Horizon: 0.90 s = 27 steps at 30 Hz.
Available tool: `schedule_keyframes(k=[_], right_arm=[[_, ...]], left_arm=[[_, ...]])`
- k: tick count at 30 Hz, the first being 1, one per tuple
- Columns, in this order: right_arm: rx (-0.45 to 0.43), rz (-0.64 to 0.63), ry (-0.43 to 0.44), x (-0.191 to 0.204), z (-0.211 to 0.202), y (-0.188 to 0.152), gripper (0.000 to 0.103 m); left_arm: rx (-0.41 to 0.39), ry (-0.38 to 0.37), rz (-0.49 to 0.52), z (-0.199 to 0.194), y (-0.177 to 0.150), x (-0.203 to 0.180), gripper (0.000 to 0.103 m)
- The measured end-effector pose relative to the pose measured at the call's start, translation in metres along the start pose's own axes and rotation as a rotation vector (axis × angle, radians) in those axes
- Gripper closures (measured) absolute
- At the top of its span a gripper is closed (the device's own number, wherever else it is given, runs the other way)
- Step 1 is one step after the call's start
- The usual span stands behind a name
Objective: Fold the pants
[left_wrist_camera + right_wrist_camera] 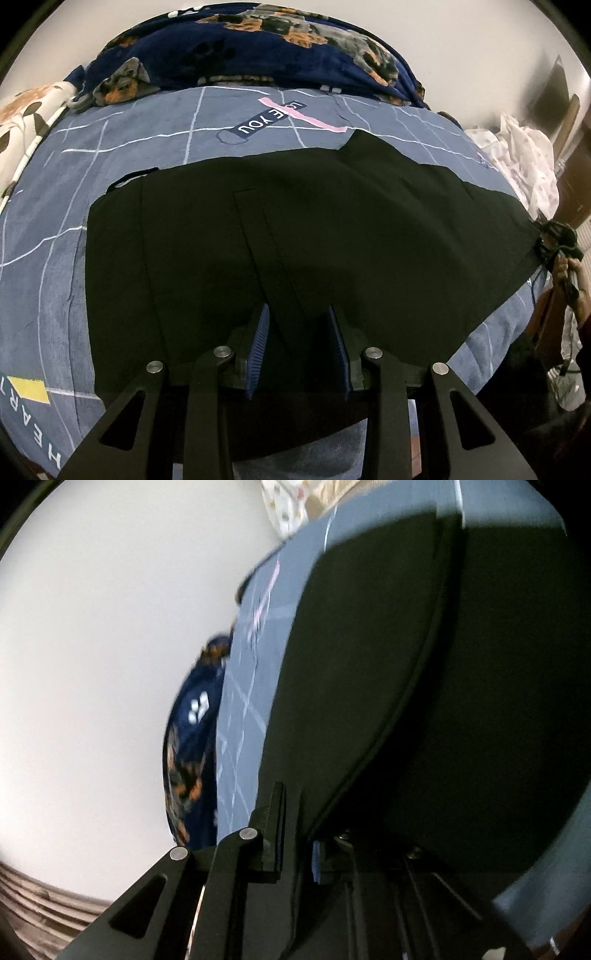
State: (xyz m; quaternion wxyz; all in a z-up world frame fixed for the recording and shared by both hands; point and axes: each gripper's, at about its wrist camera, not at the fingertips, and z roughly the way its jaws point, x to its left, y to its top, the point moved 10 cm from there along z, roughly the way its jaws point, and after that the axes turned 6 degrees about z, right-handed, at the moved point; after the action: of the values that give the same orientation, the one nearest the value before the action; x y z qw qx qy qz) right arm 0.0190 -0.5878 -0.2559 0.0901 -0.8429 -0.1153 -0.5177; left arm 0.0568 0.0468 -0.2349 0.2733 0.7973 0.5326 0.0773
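Left gripper [298, 325]: blue ribbed pads apart, black fabric between them, pressing unclear. Right gripper [297, 834]: clamped on edge of black cloth pants [303, 229], spread flat across grey-blue grid-lined bedsheet [147, 140]. Beyond: navy dog-print fleece blanket [258, 48], white wall [110, 646].

Both grippers are showing black linkage arms with silver round pins; the left gripper [299, 339] is wearing ribbed blue pads [260, 343].

A plain pale wall [461, 44] rises behind the bed's blue grid-patterned sheet [155, 147].
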Motion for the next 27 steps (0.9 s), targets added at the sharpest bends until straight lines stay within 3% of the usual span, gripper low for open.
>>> schedule_keyframes(k=[4,10,16,27], right_arm=[[-0.023,-0.066,-0.034,0.001,-0.015,0.025,0.097],[-0.063,-0.152,-0.095,0.009,-0.038,0.025,0.099],[-0.080,-0.120,-0.095,-0.007,-0.072,0.018,0.099],[-0.102,-0.077,-0.117,-0.029,-0.089,0.022,0.101]], left_arm=[[-0.020,-0.001,-0.013,0.000,0.000,0.002,0.069],[-0.021,-0.001,-0.012,0.000,0.001,0.003,0.069],[0.001,0.021,-0.003,-0.002,-0.002,0.009,0.067],[0.002,0.020,-0.004,-0.006,-0.006,0.016,0.066]])
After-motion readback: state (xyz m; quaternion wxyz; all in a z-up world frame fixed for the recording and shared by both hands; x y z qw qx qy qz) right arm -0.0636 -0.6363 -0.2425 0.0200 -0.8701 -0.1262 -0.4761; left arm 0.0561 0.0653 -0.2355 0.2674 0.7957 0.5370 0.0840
